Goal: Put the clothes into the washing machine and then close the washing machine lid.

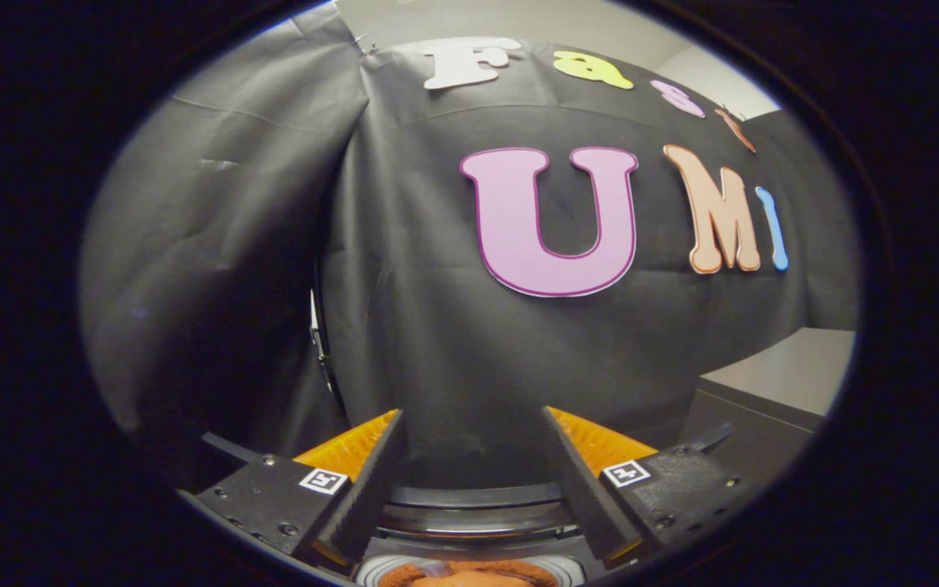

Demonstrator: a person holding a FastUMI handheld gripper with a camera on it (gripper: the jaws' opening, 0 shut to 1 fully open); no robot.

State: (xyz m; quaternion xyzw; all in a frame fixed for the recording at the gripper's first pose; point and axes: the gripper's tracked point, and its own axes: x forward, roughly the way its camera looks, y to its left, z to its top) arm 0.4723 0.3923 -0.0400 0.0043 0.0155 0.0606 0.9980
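Below fingers, 6 o'clock: orange cloth point(469, 575) in washer point(478, 497) opening. Gripper point(469, 473) spread wide, holding nothing. Cloth judged soft, light, limp; pinch bunched fold.

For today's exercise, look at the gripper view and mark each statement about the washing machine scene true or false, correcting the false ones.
1. The gripper has its fingers spread apart with nothing between them. True.
2. An orange-brown piece of clothing lies low between the fingers, inside a round white rim. True.
3. The fingers are pressing on the clothing. False: they stand apart and above it, touching nothing.
4. A grey flat-topped unit stands beyond the right finger. True.
5. A person's hand reaches in ahead of the fingers. False: only the black cloth wall lies ahead.
6. The finger pads are bright white. False: they are dark and ribbed, with orange backing behind.
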